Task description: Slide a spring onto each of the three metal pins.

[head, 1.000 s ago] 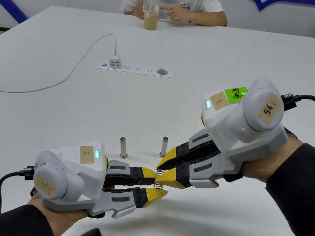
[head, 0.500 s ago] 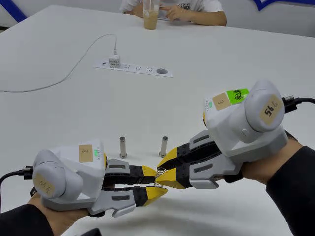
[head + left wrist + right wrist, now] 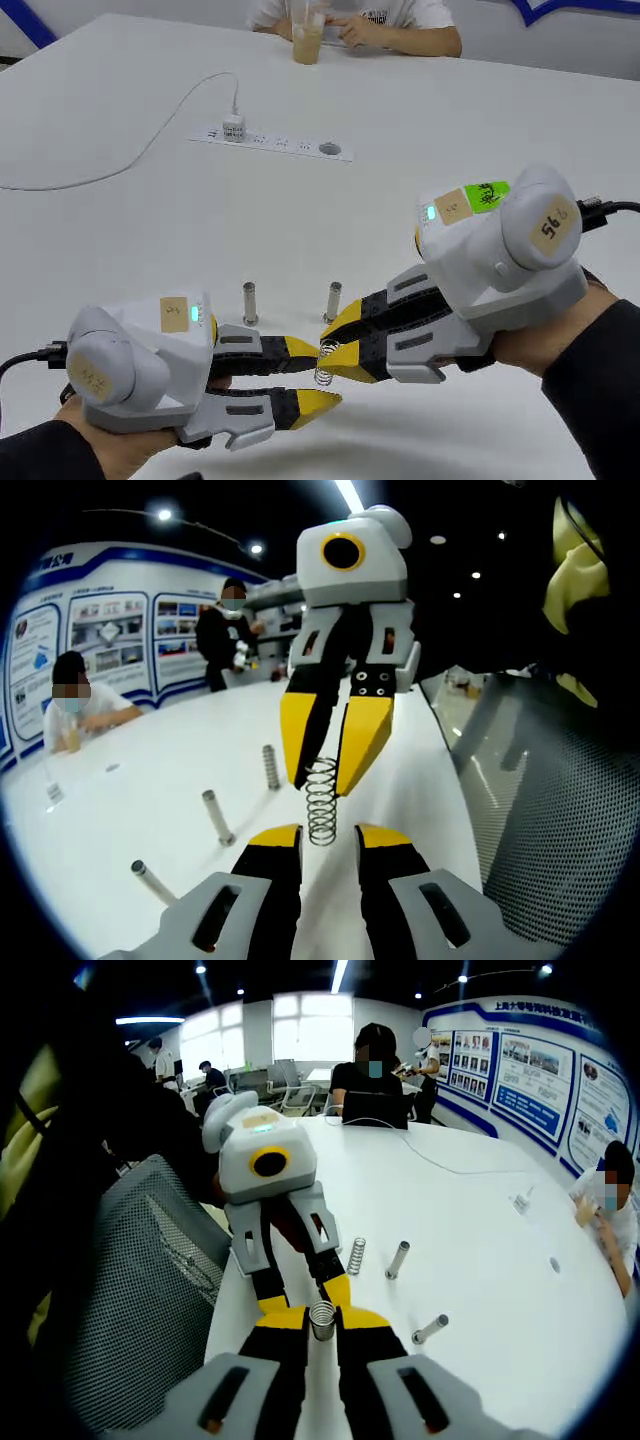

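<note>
A small steel spring hangs upright just above the white table, its top pinched in my right gripper, which is shut on it. My left gripper faces it from the left, jaws open, their tips either side of the spring's lower end. Two bare metal pins stand just behind the jaws. In the left gripper view the spring hangs from the right gripper above my own open jaws. The farthest pin carries a coil. The right gripper view looks down the spring.
A white power strip with a plugged cable lies mid-table. A cup with a drink and a seated person are at the far edge. A mesh chair stands beside the table.
My left gripper's jaws have spread apart and let go of the spring. The right gripper still holds the spring in the same place.
</note>
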Tool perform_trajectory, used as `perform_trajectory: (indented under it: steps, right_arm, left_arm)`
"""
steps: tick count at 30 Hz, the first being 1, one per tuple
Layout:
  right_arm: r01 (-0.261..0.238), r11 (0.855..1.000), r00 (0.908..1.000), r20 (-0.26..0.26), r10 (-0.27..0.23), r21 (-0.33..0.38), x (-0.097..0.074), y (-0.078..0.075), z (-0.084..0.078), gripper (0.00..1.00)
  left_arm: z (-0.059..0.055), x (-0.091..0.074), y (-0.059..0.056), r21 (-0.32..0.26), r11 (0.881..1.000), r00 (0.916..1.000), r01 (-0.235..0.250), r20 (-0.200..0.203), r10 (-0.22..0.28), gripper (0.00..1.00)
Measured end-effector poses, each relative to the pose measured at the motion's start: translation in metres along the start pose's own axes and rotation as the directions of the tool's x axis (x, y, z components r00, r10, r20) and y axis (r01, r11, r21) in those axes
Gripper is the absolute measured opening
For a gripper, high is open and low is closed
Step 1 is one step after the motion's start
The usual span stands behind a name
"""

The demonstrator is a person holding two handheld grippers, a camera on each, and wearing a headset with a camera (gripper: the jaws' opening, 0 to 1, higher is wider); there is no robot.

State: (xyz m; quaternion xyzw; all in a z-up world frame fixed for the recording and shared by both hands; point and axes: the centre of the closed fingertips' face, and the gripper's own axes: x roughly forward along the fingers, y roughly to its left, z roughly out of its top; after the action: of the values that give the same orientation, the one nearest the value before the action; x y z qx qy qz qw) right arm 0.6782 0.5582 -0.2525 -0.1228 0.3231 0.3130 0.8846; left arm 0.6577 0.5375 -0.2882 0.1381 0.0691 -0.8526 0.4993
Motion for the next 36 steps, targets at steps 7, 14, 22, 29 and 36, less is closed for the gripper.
perform_trajectory:
  steps: [7, 14, 22, 29, 36]
  right_arm:
    - [0.024, 1.0, 0.9997, -0.008, -0.024, 0.0, -0.003, -0.006, -0.001, 0.12]
    - [0.052, 0.999, 0.9986, -0.004, -0.052, 0.007, -0.009, -0.015, 0.0, 0.12]
    - [0.087, 0.996, 0.9962, 0.005, -0.088, 0.01, -0.014, -0.026, 0.003, 0.12]
    - [0.126, 0.992, 0.992, 0.009, -0.126, 0.021, -0.016, -0.04, 0.004, 0.12]
    - [0.169, 0.985, 0.9852, 0.021, -0.17, 0.033, -0.018, -0.054, 0.005, 0.12]
  left_arm:
    - [0.0, -0.003, 0.003, -0.053, 0.999, 0.9999, -0.014, 0.006, 0.015, 0.36]
    - [-0.002, -0.004, 0.005, -0.081, 0.996, 0.9995, -0.032, 0.002, 0.032, 0.45]
    - [-0.004, -0.005, 0.007, -0.104, 0.993, 0.9988, -0.049, -0.002, 0.049, 0.53]
    - [-0.007, -0.006, 0.01, -0.126, 0.99, 0.998, -0.064, -0.009, 0.063, 0.59]
    - [-0.008, -0.006, 0.01, -0.132, 0.989, 0.9978, -0.066, -0.01, 0.065, 0.61]
